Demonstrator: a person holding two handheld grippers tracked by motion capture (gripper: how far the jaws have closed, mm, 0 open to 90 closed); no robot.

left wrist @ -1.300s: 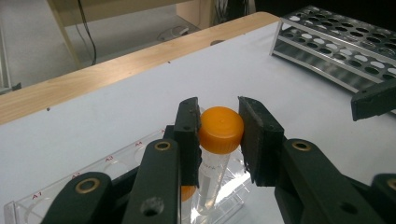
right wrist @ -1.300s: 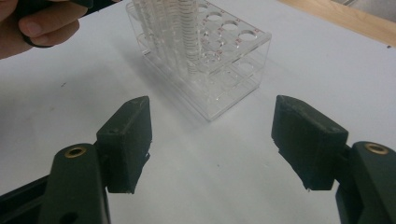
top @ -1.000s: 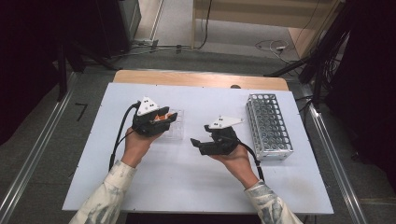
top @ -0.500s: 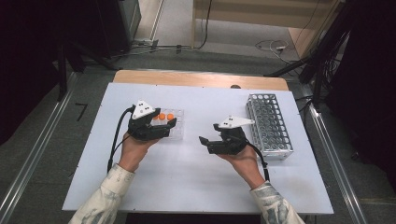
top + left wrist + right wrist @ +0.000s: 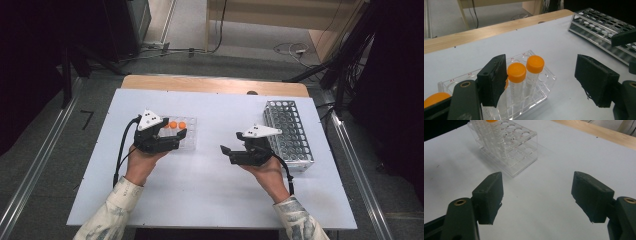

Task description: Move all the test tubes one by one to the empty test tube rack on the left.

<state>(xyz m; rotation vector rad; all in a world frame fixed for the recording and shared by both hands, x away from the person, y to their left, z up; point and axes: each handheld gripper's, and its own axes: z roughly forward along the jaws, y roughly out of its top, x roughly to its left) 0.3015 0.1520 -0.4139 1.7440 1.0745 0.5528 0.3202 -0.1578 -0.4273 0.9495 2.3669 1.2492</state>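
A clear plastic rack point(image 5: 191, 141) holds tubes with orange caps point(image 5: 173, 125) left of the table's middle. My left gripper point(image 5: 179, 140) lies at the rack's near-left side. Its jaws have just been opening and now stand open, pressing on nothing. In the left gripper view point(image 5: 540, 80), two capped tubes point(image 5: 516, 73) stand just ahead, by the left jaw, and a third is partly hidden behind that jaw. My right gripper point(image 5: 227, 155) is open and empty over bare table, pointing left. In the right gripper view point(image 5: 539, 195), the clear rack point(image 5: 524, 152) and a tube point(image 5: 496, 137) stand farther ahead.
A metal wire rack point(image 5: 290, 132) with many empty holes stands at the right, just behind the right hand, and shows at the upper right point(image 5: 599, 27) in the left gripper view. The white tabletop point(image 5: 210, 190) ends in a wooden strip point(image 5: 215, 85) at the far edge.
The left jaws have opened and the gripper has drawn back a little from the clear rack, uncovering the orange caps. The right gripper has drifted right toward the metal rack.
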